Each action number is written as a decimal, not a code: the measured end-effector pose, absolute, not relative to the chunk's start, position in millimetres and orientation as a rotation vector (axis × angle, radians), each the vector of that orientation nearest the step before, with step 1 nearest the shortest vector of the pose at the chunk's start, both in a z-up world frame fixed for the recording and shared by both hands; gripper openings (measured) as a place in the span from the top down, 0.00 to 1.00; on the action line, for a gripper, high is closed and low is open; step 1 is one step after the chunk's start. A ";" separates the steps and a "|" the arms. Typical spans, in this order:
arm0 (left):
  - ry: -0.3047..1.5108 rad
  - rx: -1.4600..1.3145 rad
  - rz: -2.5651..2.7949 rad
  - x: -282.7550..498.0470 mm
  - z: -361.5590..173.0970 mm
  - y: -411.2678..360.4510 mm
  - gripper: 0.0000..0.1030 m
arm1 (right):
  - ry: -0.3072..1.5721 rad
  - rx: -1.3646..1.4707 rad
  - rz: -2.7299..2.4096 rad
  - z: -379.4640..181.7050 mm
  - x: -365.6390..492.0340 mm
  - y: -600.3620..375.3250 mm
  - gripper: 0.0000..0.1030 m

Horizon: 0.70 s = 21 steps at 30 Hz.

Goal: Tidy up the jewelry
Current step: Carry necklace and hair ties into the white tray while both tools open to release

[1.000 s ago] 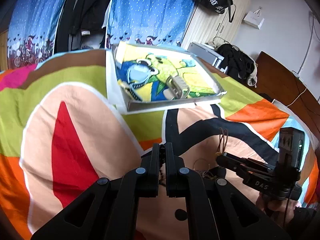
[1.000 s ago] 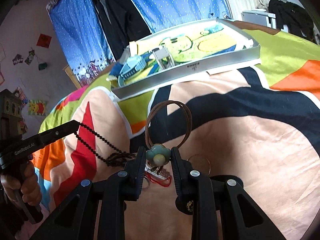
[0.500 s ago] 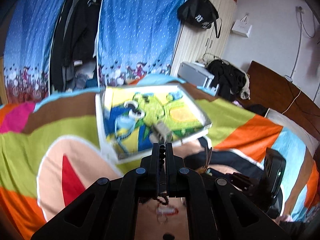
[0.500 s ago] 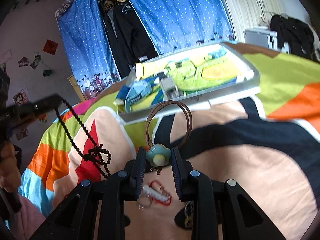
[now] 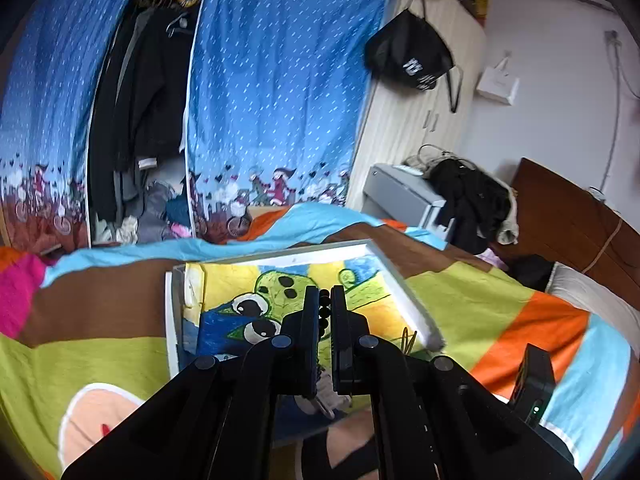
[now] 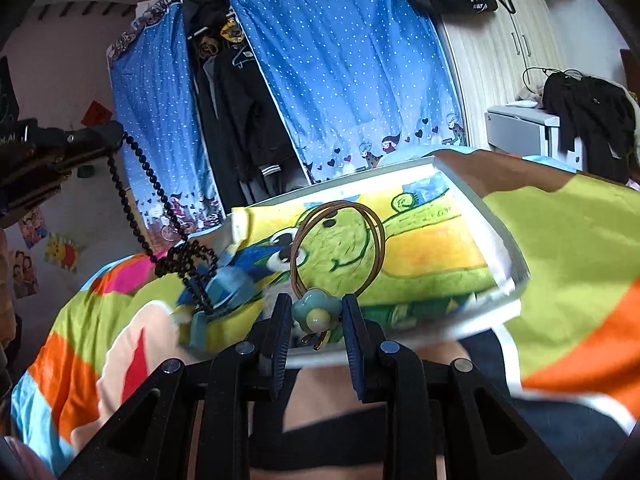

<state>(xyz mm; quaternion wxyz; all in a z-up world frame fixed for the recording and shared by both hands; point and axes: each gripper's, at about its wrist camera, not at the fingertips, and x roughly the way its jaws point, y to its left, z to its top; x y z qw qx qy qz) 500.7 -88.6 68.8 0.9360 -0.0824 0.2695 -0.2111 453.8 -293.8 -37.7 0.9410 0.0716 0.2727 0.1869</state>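
Observation:
My left gripper (image 5: pixel 324 300) is shut on a black bead necklace (image 5: pixel 324 310); in the right wrist view the necklace (image 6: pixel 160 204) hangs from it in a long loop at the left. My right gripper (image 6: pixel 316 312) is shut on the blue flower charm (image 6: pixel 316 314) of a brown hair tie, whose loop (image 6: pixel 338 244) stands up above the fingers. Both grippers are raised near the front edge of a white tray (image 5: pixel 376 258) with a cartoon frog drawing, which also shows in the right wrist view (image 6: pixel 480 216).
The tray lies on a bed with a bright patchwork cover (image 5: pixel 500 308). A blue item (image 6: pixel 224 284) lies at the tray's left front. Blue curtains (image 5: pixel 280 100), hanging clothes, a wardrobe (image 5: pixel 404 128) and a wooden headboard (image 5: pixel 580 220) stand behind.
Both grippers have lifted off the bed and moved forward toward the tray, carrying the necklace and the hair tie. The remaining jewelry on the cover has dropped out of view.

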 end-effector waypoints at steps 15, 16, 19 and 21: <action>0.797 -0.217 -0.389 537.0 -38.8 -85.4 0.97 | 0.669 0.124 0.311 -82.6 500.1 -299.8 0.76; 0.820 -0.233 -0.386 538.0 -43.2 -83.3 0.97 | 0.669 0.114 0.306 -82.4 499.6 -298.4 0.76; 0.865 -0.267 -0.386 538.7 -49.7 -78.7 0.97 | 0.669 0.101 0.296 -83.0 500.3 -296.6 0.76; 0.889 -0.265 -0.371 537.9 -53.8 -78.5 0.97 | 0.671 0.099 0.292 -83.2 500.8 -296.0 0.76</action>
